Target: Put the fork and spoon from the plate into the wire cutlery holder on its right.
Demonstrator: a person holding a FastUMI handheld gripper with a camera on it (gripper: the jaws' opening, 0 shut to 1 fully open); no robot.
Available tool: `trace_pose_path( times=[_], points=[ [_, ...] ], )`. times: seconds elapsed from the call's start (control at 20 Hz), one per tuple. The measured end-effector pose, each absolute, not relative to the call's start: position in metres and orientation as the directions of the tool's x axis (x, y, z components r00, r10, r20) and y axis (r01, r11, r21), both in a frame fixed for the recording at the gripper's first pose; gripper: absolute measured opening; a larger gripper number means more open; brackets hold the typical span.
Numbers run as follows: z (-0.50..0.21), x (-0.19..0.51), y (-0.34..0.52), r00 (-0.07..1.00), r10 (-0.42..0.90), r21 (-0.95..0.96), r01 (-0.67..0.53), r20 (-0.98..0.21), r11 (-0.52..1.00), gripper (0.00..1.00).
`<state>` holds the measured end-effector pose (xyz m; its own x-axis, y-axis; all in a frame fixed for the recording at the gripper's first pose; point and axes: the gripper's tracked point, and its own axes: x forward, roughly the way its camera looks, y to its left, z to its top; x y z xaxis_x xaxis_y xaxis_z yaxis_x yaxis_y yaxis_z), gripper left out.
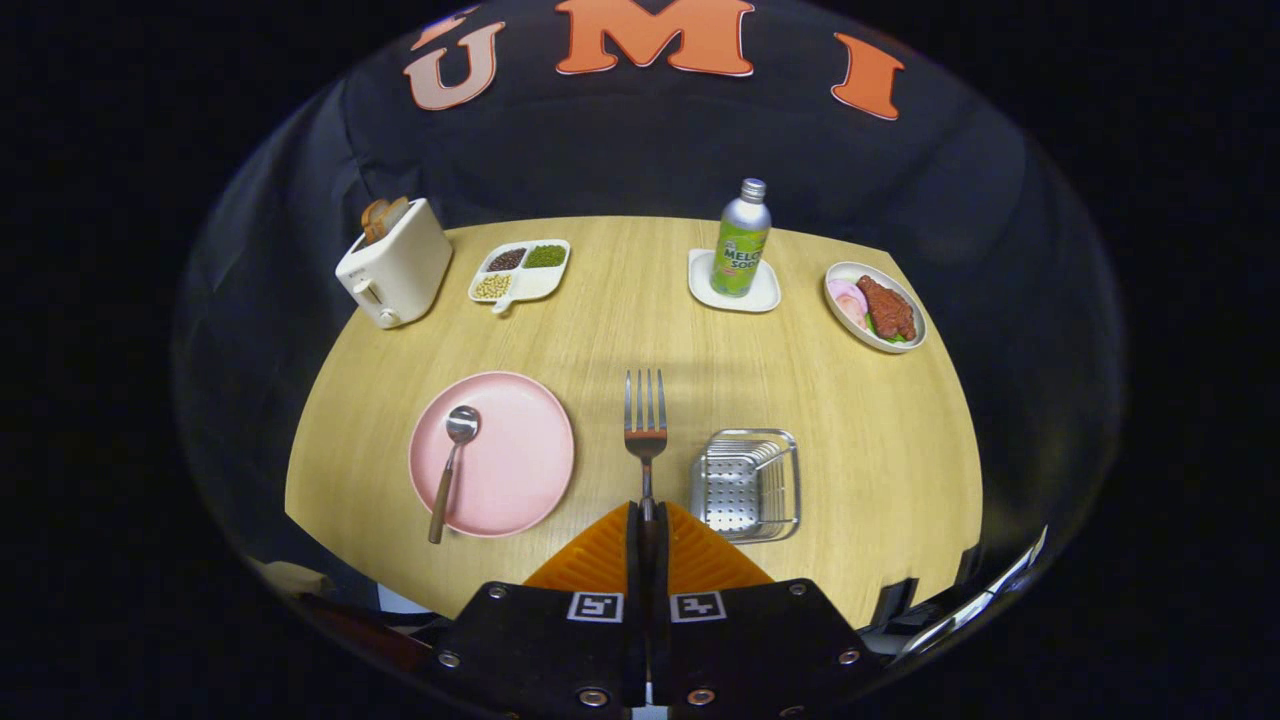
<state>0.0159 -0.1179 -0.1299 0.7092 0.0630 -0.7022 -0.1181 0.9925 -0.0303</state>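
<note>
A round wooden table [620,330] carries everything, with the task's pieces set nearest the gripper and the bystanders ranged along the far edge. One white toaster [395,262] with bread slices in its slot stands far left. One pink plate [492,452] lies just left of the fingers, with one spoon [452,462] resting on it, bowl away, its wooden handle overhanging the near rim. One wire cutlery holder [747,483] sits just right of the fingers, open side up, likely so cutlery can be dropped in from above. Far right is one dish of meat and sliced onion [875,306]; beside the toaster, one divided tray of beans [520,270]. One melon soda bottle [741,240] stands upright on one small square plate [734,282]. The gripper [647,515] is clenched on one fork [646,425], both fingers pressing its handle, tines pointing ahead, carried between plate and holder.
</note>
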Motion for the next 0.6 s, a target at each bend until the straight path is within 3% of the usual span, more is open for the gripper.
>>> trace_pose_path(
  times=[0.6],
  points=[
    [-0.148,-0.005,-0.186,0.543,-0.022,-0.126,-0.156,-0.839,0.98,0.03]
  ],
)
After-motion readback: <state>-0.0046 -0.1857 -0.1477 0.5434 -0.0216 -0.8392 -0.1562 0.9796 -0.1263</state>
